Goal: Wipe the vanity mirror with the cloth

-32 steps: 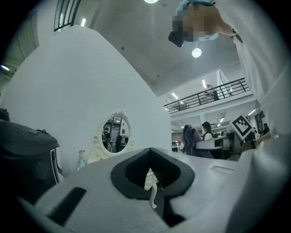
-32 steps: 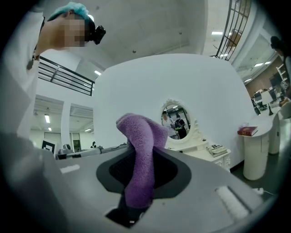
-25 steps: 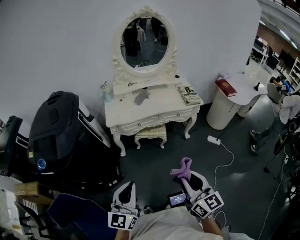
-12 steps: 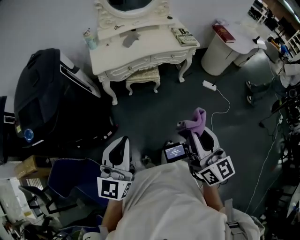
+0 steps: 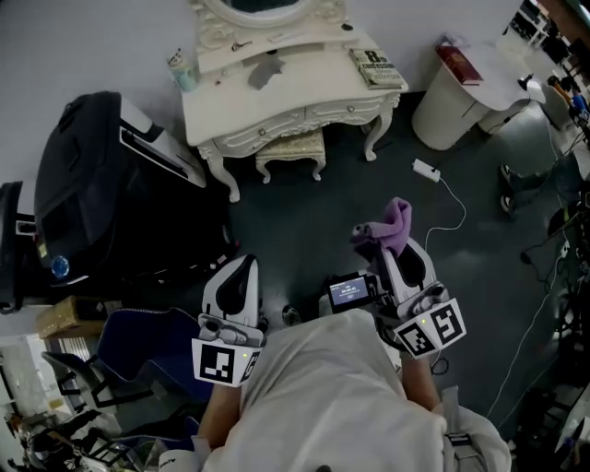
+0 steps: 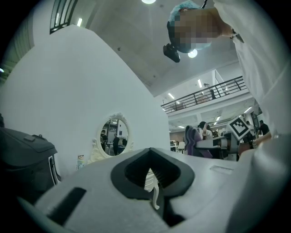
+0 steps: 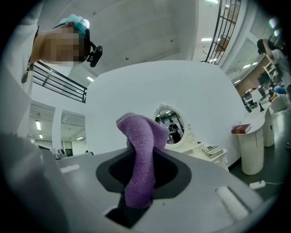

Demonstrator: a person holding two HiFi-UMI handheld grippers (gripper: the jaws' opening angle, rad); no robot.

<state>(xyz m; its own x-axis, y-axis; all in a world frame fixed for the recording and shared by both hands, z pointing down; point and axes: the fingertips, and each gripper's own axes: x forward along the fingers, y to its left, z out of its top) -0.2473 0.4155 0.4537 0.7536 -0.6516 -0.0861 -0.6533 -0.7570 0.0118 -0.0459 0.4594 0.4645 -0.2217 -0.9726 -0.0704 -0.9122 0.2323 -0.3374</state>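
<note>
Head view, left to right.

Black case (image 5: pixel 88 198) on the floor at far left, just beside the white vanity table (image 5: pixel 304 97).

Left gripper (image 5: pixel 240 267) low in frame, well apart from that table. Jaws drawn to a narrow slit, nothing between them (in the left gripper view only a carved table leg (image 6: pixel 152 186) shows through the slit).

Vanity mirror (image 5: pixel 253 9) upright at the back of the tabletop, cut off by the top edge. Stool (image 5: pixel 290 147) tucked under the table. 1 book (image 5: pixel 376 66) flat on the table's right end.

Right gripper (image 5: pixel 395 253) clamped on the purple cloth (image 5: pixel 396 221). The cloth sticks out past the jaw tips and folds over. Cloth and mirror are well apart, with open floor between.

Power strip (image 5: pixel 426 171) on the floor. Round white side table (image 5: pixel 442 115) at far right, with 1 red book (image 5: pixel 458 64) on top.
</note>
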